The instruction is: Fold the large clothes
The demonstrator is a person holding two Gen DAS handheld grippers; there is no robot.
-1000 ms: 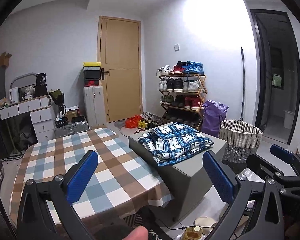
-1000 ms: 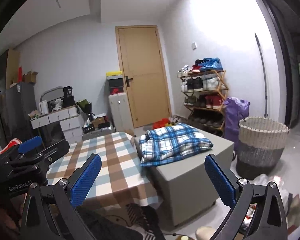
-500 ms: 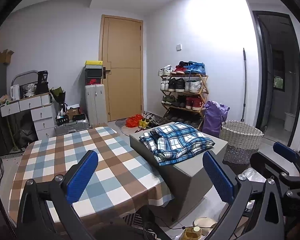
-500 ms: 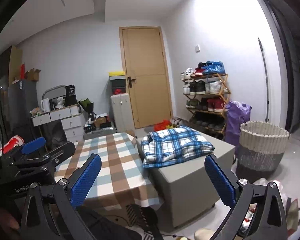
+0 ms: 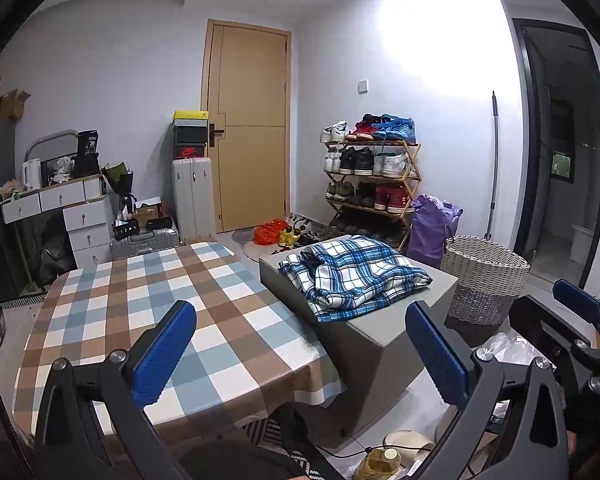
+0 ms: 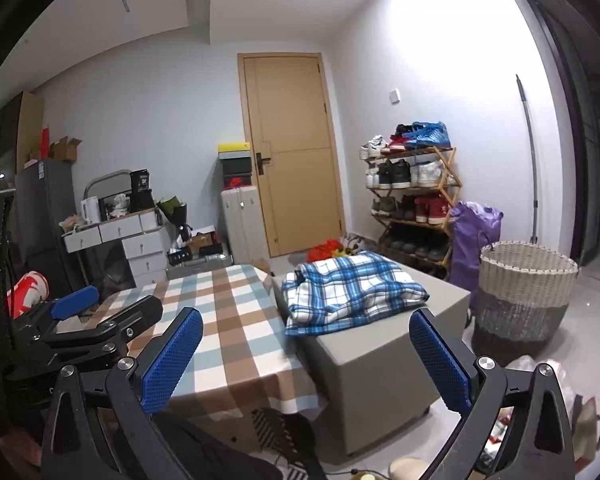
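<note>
- Our left gripper (image 5: 300,348) has its jaws spread wide, and nothing is between the blue pads (image 5: 165,354).
- Our right gripper (image 6: 306,354) is the same: jaws wide apart, holding nothing.
- Both grippers hang in the air, well back from the cloth. In the right view we can see the left one beside it, low on the left.
- Under and ahead of the jaws is the table (image 5: 112,300) with its check cover. We see no clothes on it.
- Just past the table, touching its far corner, stands a grey box (image 5: 376,344).
- The plaid cloth (image 5: 356,274) lies on top of the grey box, in a soft bundle. It is doubled over on itself in layers, but the edges are bumpy and do not line up.
- We think this fits two stories. It may be a loose pile that needs to be spread out and folded. Or it may be a rough fold that has been set aside on the box.
- We cannot tell which one from here.
- A basket (image 6: 524,292) stands on the floor, right of the box. We cannot see inside it.
</note>
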